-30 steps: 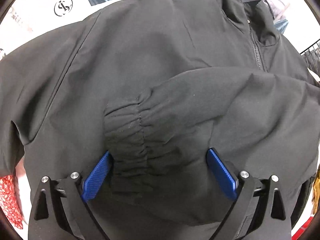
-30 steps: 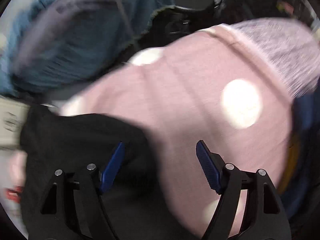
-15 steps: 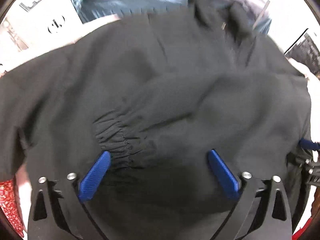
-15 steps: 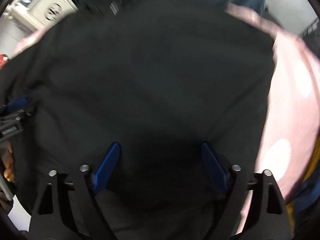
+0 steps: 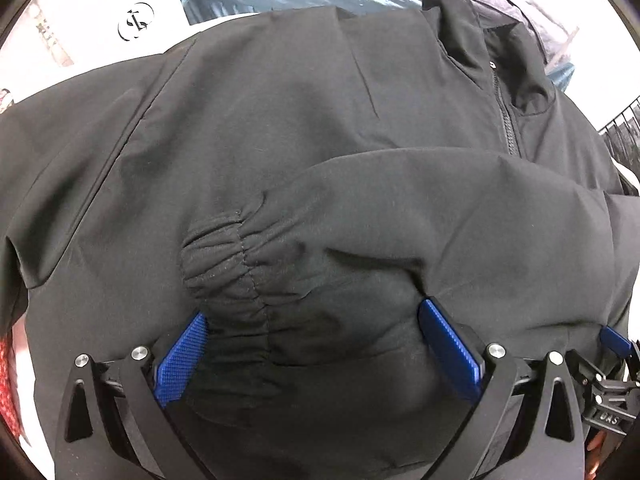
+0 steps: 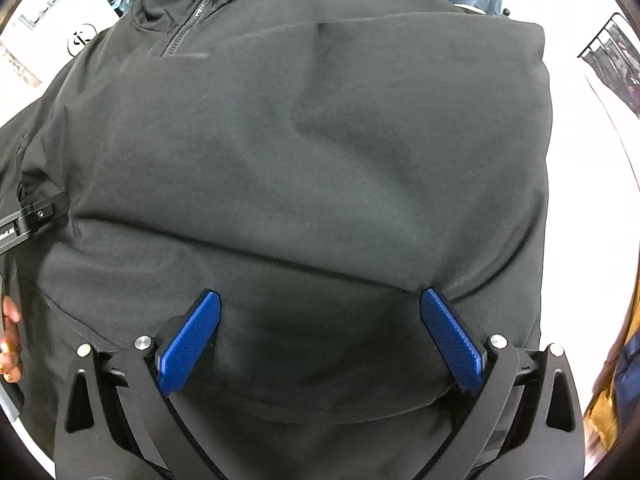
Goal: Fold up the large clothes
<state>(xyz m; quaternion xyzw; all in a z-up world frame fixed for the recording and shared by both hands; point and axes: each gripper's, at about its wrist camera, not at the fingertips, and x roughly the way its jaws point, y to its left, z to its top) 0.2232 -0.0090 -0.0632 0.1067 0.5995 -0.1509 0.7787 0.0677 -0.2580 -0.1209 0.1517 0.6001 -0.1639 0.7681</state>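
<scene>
Black jacket (image 5: 320, 152) is spread under both wide-open grippers, left (image 5: 316, 344) and right (image 6: 320, 332), the right's jaws just widened; white box (image 5: 120, 12) at eleven o'clock, wire basket (image 6: 612, 52) at two.

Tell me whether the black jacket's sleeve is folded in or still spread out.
Folded in. The sleeve lies across the black jacket front, below the zipper, its elastic cuff resting mid-chest.

Black-framed left tool (image 5: 316, 344) and right tool (image 6: 320, 328), blue cross-hatched pads (image 6: 188, 344), silver screws (image 6: 142, 342) at each finger base.
</scene>
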